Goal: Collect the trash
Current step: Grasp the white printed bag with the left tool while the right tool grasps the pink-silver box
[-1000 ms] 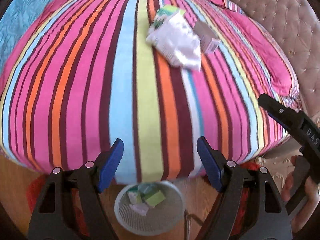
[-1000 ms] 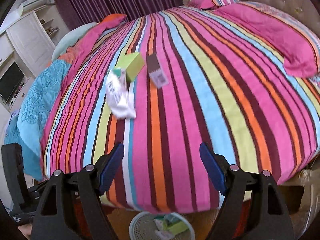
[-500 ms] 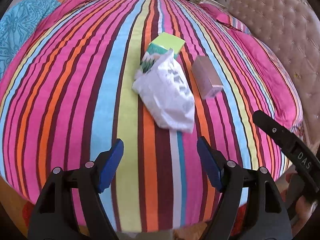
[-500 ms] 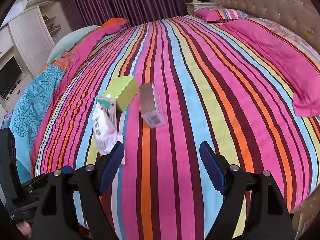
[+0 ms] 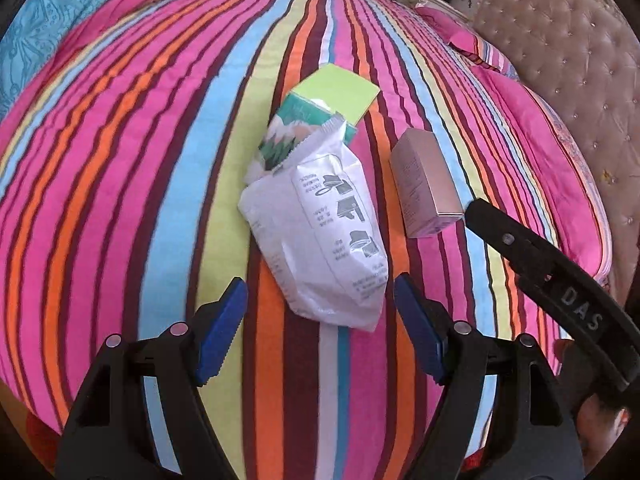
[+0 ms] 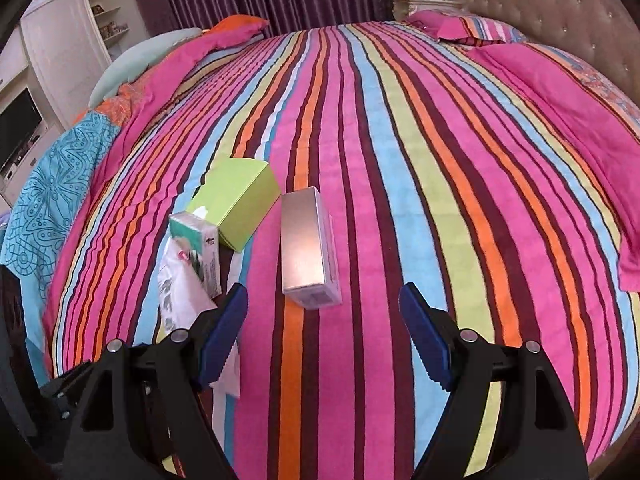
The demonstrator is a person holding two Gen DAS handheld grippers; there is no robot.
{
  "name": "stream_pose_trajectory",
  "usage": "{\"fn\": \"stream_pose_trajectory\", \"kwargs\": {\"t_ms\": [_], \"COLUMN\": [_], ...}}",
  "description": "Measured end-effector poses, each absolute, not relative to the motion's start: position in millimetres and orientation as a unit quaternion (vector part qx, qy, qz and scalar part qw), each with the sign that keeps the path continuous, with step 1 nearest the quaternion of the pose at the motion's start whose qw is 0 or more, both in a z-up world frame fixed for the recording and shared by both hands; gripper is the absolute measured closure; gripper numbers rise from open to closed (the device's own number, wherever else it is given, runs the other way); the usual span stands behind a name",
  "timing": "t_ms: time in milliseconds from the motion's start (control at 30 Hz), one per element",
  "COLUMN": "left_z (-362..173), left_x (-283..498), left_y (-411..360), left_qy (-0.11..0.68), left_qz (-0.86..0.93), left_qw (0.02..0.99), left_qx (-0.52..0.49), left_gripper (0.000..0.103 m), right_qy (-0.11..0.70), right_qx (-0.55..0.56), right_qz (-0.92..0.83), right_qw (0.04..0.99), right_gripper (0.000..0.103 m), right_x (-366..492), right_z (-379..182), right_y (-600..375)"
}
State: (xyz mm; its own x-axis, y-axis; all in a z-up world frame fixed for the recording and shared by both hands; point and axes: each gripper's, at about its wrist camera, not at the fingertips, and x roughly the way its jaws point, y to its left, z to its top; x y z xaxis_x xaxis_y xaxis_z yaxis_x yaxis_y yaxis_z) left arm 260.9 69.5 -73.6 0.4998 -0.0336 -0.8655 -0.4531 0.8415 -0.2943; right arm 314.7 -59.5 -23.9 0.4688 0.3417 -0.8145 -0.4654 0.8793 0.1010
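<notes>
Trash lies on the striped bed: a white plastic packet (image 5: 324, 236), a green-and-white tissue pack (image 5: 296, 128) partly under it, a lime-green box (image 5: 340, 90) behind, and a pinkish silver box (image 5: 426, 186) to the right. My left gripper (image 5: 320, 324) is open, its jaws either side of the packet's near end. My right gripper (image 6: 324, 332) is open just short of the silver box (image 6: 308, 248). The packet (image 6: 180, 296), tissue pack (image 6: 198, 248) and lime box (image 6: 240, 200) lie to its left.
The striped bedspread (image 6: 400, 160) covers the whole bed. A pink pillow (image 6: 560, 112) lies at the right, a tufted headboard (image 5: 568, 60) beyond. The right gripper's body (image 5: 560, 292) reaches in at the left view's right edge. A white cabinet (image 6: 60, 40) stands far left.
Both grippers moved forward over the bed toward the trash. The floor basket seen a second ago has dropped out of view. Both stayed open.
</notes>
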Motion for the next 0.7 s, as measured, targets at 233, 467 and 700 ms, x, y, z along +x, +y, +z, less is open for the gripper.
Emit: {"fn": "stream_pose_trajectory", "kwargs": {"t_ms": [233,467,700], "left_z": [-81.1,-96.0,-108.3], "left_x": [276.1,285.9,290.6], "left_y": [70.7,77.0,76.2], "left_qy": [0.487,0.490,0.494], "left_qz": [0.136,0.153,0.158], "left_qw": [0.825,0.817,0.820], "left_qx": [-0.252,-0.262,-0.242], "left_gripper": [0.029,0.029,0.029], "right_qy": [0.471,0.481,0.485], "right_qx": [-0.077,-0.092,-0.108], "right_qz": [0.232,0.218,0.213], "right_qw": [0.848,0.844,0.841], "right_gripper": [0.029,0.029,0.029], "right_x": [327.2,343.4,347.6], "right_z": [-38.6,-53.4,-65.7], "right_y": [-49.5,-37.1,-26.8]}}
